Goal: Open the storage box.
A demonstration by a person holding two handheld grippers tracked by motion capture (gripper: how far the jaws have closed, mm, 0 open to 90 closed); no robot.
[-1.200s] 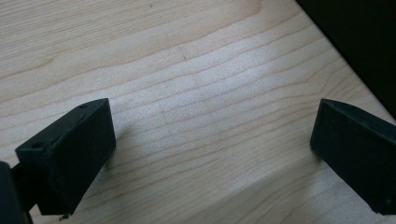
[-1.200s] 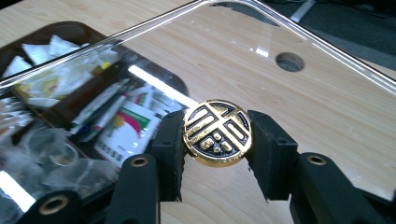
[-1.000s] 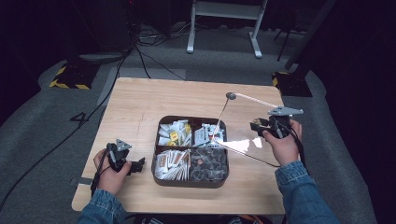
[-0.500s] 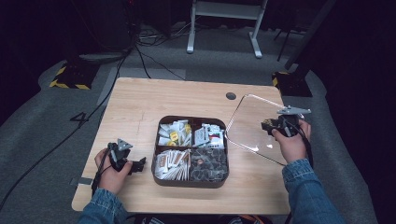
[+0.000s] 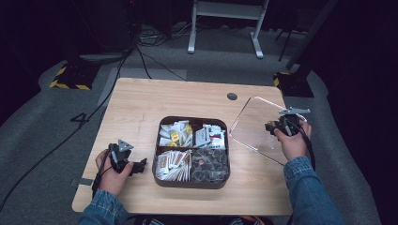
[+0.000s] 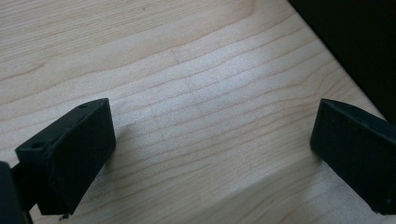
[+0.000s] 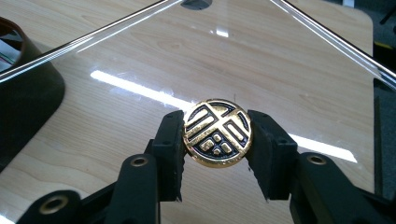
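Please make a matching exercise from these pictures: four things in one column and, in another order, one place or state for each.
Things:
1. clear lid
2. gold knob
3. left gripper
4. divided box

Places or states:
A. open over bare table
B. in the middle of the table, uncovered
C. clamped by the right gripper
D. at the table's right end

Pairs: 1-D, 2-C, 3-A, 4-B

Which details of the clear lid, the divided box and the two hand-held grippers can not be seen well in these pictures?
- Clear square lid with round gold-and-black knob: right gripper view cuts off its corners; whether it rests on the wooden table is unclear.
- Dark four-compartment box: high view, packet labels too small.
- Right hand-held gripper: high view, hand covers its jaws.
- Left hand-held gripper: left gripper view cuts off the jaw bases.
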